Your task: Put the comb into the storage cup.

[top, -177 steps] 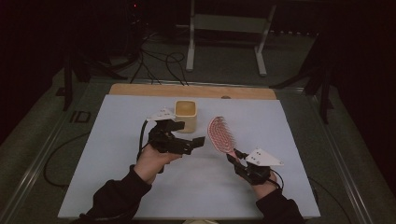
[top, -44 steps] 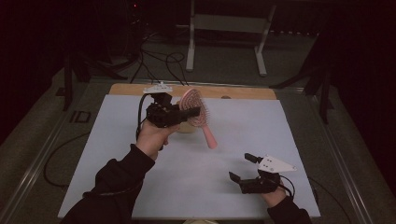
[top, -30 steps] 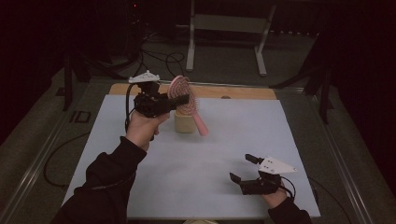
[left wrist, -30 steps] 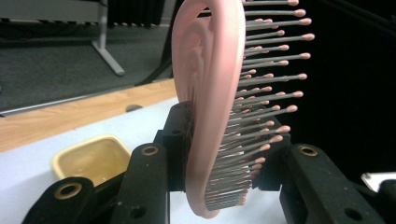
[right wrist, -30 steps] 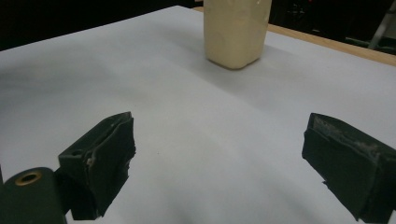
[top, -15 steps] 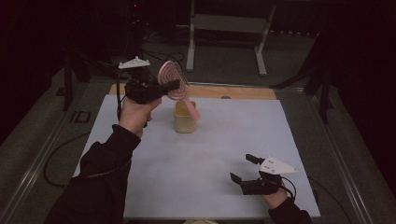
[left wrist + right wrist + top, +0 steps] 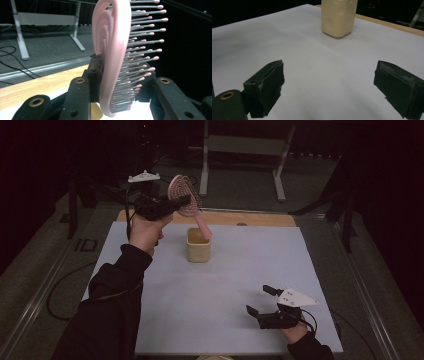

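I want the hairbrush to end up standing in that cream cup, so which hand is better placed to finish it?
Left. The left gripper is shut on the pink hairbrush, handle tip at the cream cup rim. The right gripper rests open and empty near the table's front edge.

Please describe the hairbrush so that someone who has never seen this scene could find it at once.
On the white table, toward its far edge, stands a cream cup. Above it the left gripper holds the pink brush by its bristled head, handle slanting down to the cup. It is the one pink thing.
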